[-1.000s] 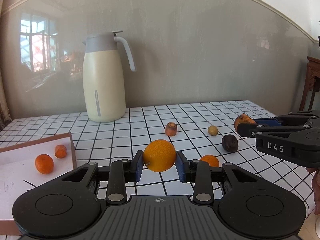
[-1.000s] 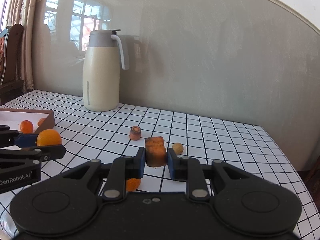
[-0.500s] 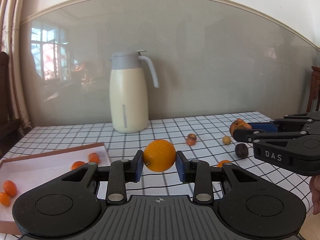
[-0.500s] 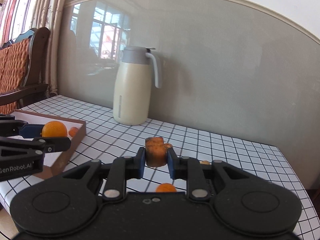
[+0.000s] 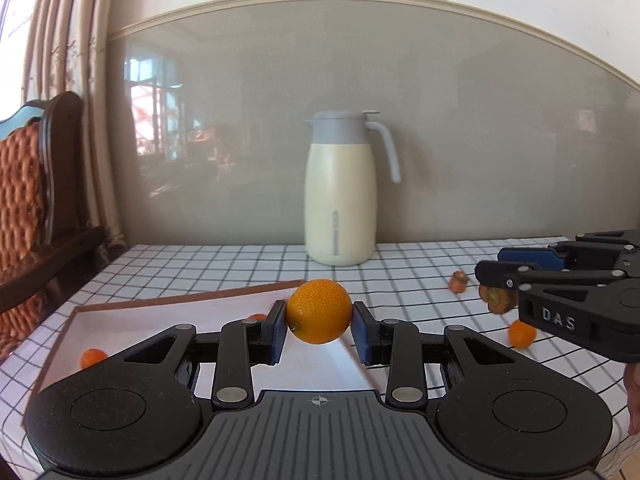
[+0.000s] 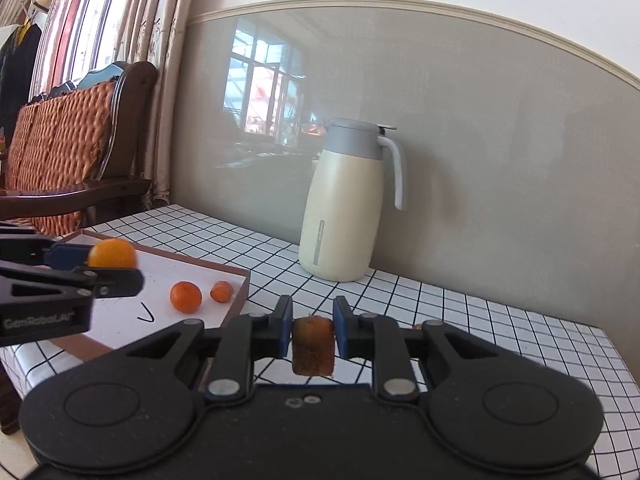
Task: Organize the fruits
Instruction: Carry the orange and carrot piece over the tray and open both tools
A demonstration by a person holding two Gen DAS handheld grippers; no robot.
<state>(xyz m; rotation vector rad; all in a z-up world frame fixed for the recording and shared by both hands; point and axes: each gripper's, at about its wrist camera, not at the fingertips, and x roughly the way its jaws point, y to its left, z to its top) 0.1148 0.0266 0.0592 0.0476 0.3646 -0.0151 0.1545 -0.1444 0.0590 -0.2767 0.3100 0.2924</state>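
Note:
My left gripper [image 5: 319, 314] is shut on a round orange [image 5: 319, 311], held in the air over the near right corner of a white tray with a brown rim [image 5: 180, 300]. My right gripper [image 6: 313, 322] has a brownish-orange carrot chunk [image 6: 313, 345] between its pads, and its jaws are closing on it. It hangs over the checked table, just right of the tray [image 6: 240, 280]. Each view shows the other gripper: the right gripper [image 5: 489, 264] with its carrot chunk [image 5: 496, 300], and the left gripper [image 6: 114, 266] with its orange [image 6: 112, 254].
Small oranges [image 6: 185, 297] [image 6: 221, 291] lie in the tray. A cream jug [image 5: 340, 200] stands at the back by the wall. A carrot stub [image 5: 458, 282] and a small orange [image 5: 521, 334] lie loose on the table. A wooden chair [image 6: 68, 140] stands left of the table.
Both grippers have swung left across the table with their loads. The tray has come nearer and now lies under the left gripper's orange. The jug has shifted right in both views.

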